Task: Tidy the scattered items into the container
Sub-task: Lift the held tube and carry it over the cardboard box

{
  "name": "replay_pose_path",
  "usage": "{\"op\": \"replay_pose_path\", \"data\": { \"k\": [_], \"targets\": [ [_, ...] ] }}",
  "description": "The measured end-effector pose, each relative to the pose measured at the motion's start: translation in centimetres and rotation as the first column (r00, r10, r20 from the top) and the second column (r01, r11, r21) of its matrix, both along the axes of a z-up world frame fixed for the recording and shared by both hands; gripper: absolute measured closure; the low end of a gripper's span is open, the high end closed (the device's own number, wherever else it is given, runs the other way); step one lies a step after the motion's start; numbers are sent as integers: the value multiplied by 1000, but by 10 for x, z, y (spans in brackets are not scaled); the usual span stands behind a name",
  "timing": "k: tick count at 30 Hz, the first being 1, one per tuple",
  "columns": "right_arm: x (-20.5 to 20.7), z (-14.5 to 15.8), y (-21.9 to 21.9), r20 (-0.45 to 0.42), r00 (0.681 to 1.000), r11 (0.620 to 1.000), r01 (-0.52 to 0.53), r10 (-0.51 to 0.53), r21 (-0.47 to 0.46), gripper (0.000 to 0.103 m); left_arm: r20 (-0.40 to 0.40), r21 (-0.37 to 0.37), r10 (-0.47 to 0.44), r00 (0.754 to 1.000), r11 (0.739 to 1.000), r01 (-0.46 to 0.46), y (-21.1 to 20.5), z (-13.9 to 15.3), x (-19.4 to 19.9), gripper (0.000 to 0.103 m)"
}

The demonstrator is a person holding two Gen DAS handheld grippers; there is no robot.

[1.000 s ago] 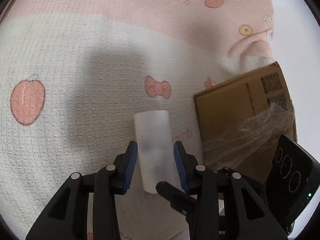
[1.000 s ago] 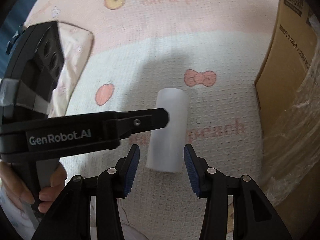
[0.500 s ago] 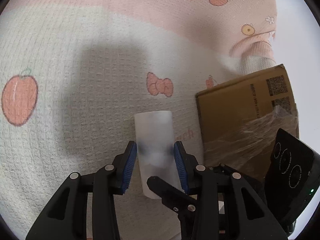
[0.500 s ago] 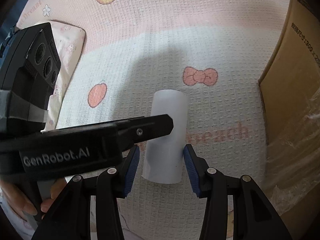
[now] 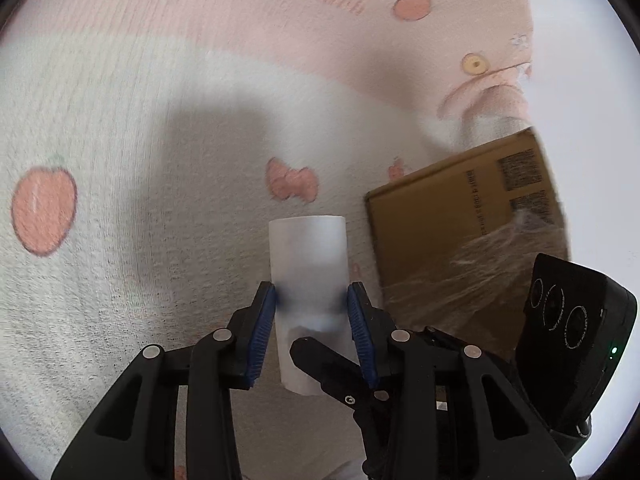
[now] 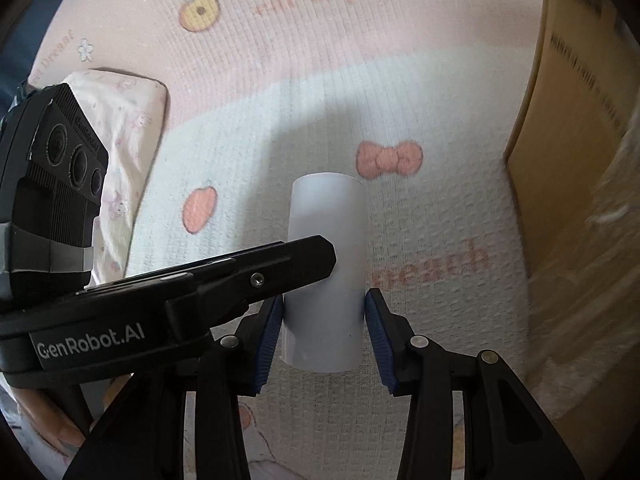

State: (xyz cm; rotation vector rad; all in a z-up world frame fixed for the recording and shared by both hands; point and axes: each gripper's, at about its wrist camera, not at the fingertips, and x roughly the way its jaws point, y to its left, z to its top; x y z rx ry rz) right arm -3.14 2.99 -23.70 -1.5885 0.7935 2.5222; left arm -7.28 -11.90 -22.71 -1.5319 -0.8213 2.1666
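The left gripper [image 5: 311, 300] has closed in on the white tube [image 5: 307, 280]: a second ago its blue pads stood a little off the tube's sides, and now both press against them. The right gripper [image 6: 324, 316] has moved forward, so the tube [image 6: 326, 280], earlier just ahead of its fingertips, now sits between them, touching the left pad with a narrow gap at the right.

Between our blue-padded black fingers [image 5: 262, 336] we see a plain frosted-white tube [image 5: 307, 280], under it a pink-and-white waffle blanket [image 5: 120, 160] printed with peaches, bows and pink lettering, and right of the fingers a brown box [image 5: 460, 216] with black print.
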Motion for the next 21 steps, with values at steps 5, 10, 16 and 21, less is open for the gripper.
{"op": "replay_pose_path", "data": {
  "k": [5, 10, 16, 21],
  "targets": [
    [9, 42, -2, -87, 996, 997, 10, -3, 75, 63, -108, -5, -15, 994, 1000, 14, 1, 46, 7, 62],
    [22, 89, 0, -161, 987, 989, 42, -19, 141, 63, -189, -3, -42, 981, 999, 42, 10, 92, 8, 62],
    [36, 131, 12, -213, 976, 975, 88, -44, 202, 63, -250, -20, -100, 963, 995, 98, 33, 141, 2, 62],
    [49, 159, 33, -255, 964, 966, 132, -73, 222, 63, -302, -67, -151, 941, 988, 137, 64, 177, -7, 62]
  ]
}}
